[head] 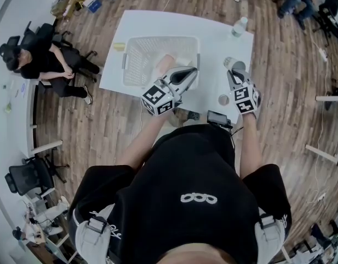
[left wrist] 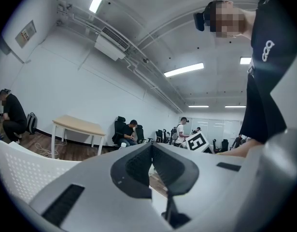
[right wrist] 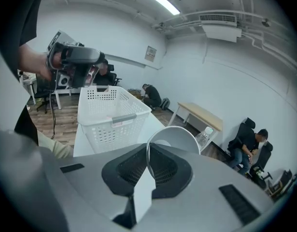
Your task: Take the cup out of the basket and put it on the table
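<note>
Basket [head: 137, 65] left of centre on the table [head: 212, 40], bottle [head: 239, 26] at its far right corner — the cup [head: 233, 64], right of the basket, in the jaws of the right gripper [head: 235, 75]; left gripper [head: 190, 74] over the basket's near right corner.

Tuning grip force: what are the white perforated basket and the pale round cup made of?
The white perforated basket: moulded plastic by the look, matte, with even rows of holes in its walls. The pale round cup: very thin wall, smooth matte surface; paper or thin plastic, can't tell which.
</note>
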